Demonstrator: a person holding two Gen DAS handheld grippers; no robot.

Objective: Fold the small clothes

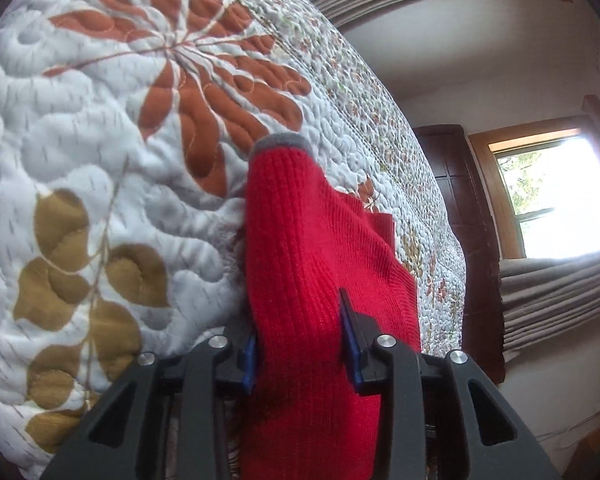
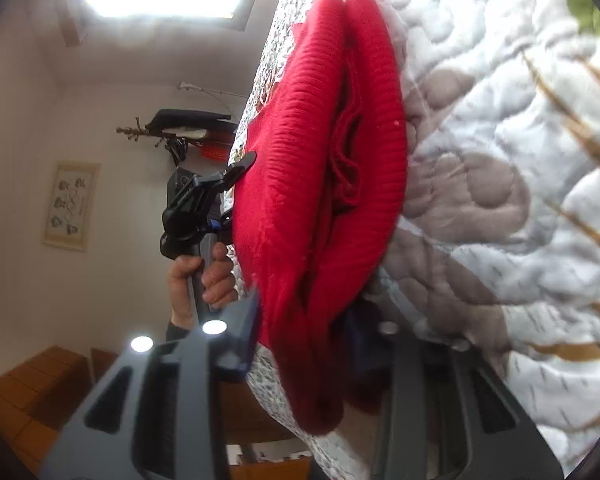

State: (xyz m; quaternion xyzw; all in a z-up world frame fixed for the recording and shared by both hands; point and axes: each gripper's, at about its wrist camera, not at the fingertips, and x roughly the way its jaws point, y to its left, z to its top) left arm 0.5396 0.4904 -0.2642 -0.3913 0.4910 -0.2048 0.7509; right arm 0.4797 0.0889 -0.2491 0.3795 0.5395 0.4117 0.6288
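A red knit garment (image 1: 300,240) with a grey trim (image 1: 280,142) lies bunched on the quilted bedspread (image 1: 100,140). My left gripper (image 1: 300,332) is shut on the garment's near end, and the fabric fills the gap between its blue pads. In the right wrist view the red garment (image 2: 300,180) is doubled into thick layers against the quilt (image 2: 500,160). My right gripper (image 2: 304,312) is shut on its lower end. The left gripper (image 2: 204,200) shows at the garment's far edge, held by a hand (image 2: 208,276).
The floral quilt covers the whole bed. Beyond the bed edge are a dark wooden door (image 1: 460,208), a bright window (image 1: 552,200) with grey curtains (image 1: 548,292), a framed picture (image 2: 70,204), a coat rack (image 2: 180,128) and wooden furniture (image 2: 32,392).
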